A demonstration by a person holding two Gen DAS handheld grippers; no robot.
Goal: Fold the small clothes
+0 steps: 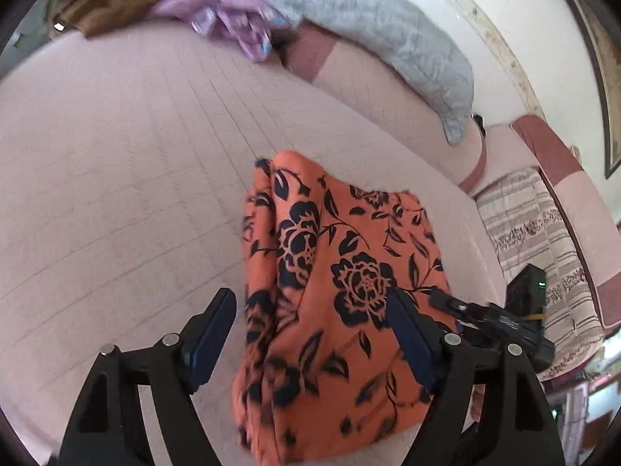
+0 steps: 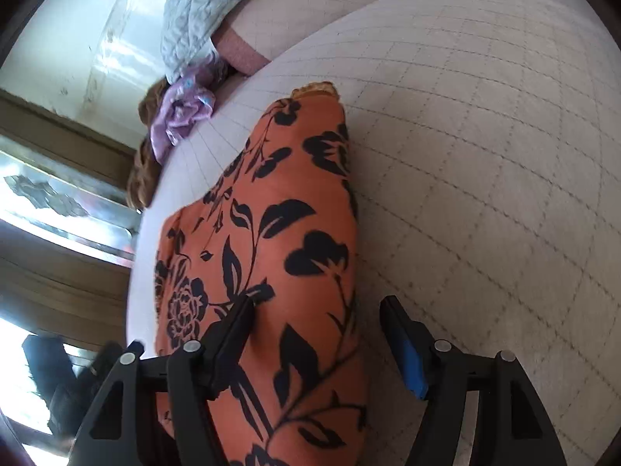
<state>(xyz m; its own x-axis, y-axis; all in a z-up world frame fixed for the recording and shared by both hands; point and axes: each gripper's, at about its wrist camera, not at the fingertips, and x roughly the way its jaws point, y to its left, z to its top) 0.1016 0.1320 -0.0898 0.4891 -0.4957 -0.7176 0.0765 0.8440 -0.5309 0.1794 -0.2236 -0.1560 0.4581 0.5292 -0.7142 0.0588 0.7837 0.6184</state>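
An orange garment with a dark floral print lies folded into a narrow stack on the pale pink quilted bed. My left gripper is open, its jaws straddling the garment's near left part from above. The garment also shows in the right wrist view, running away from the camera. My right gripper is open over the garment's near end, its left finger resting on the cloth and its right finger over bare bed. The right gripper's body shows at the garment's right edge.
A purple cloth and a brown cloth lie bunched at the bed's far edge, beside a grey quilted pillow. A striped blanket lies to the right. The wall runs behind the bed.
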